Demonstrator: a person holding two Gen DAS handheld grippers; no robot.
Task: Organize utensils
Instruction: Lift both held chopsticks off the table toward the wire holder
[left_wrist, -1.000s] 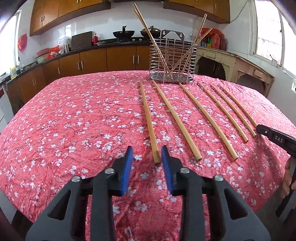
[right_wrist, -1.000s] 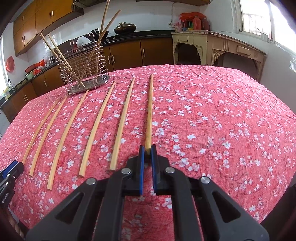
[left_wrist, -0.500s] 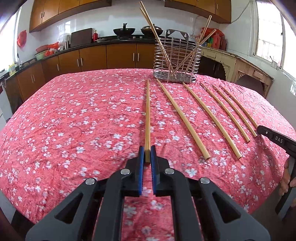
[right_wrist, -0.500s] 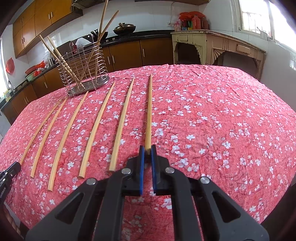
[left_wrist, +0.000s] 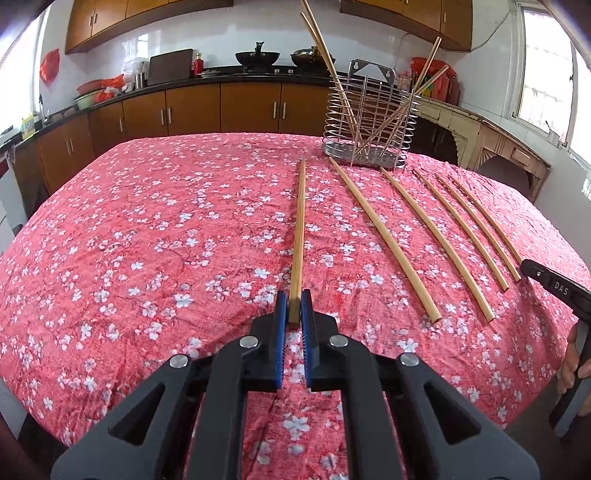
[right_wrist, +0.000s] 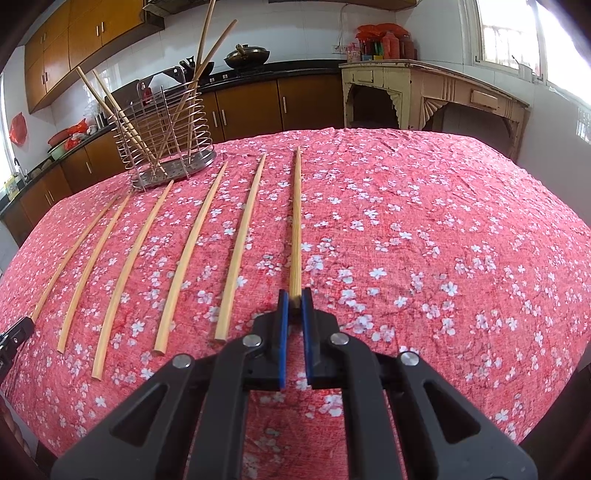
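Observation:
Several long bamboo chopsticks lie side by side on the red flowered tablecloth (left_wrist: 166, 240). My left gripper (left_wrist: 294, 308) is shut on the near end of the leftmost chopstick (left_wrist: 300, 229), whose far tip points at the wire holder (left_wrist: 369, 122). My right gripper (right_wrist: 294, 304) is shut on the near end of the rightmost chopstick (right_wrist: 295, 221), which lies along the cloth (right_wrist: 424, 240). The wire holder (right_wrist: 166, 136) stands at the far side with several chopsticks leaning in it. Loose chopsticks (right_wrist: 188, 258) lie between the two held ones.
The right tool's black body (left_wrist: 554, 290) and a hand (left_wrist: 570, 354) show at the right edge of the left wrist view. Kitchen cabinets (left_wrist: 221, 107) and a pale side table (right_wrist: 424, 92) stand beyond the table. The table's edge curves close below both grippers.
My left gripper has closed on the leftmost chopstick's near end and shifted a little with it, so the stick now points straight ahead. The right gripper has stayed shut and still.

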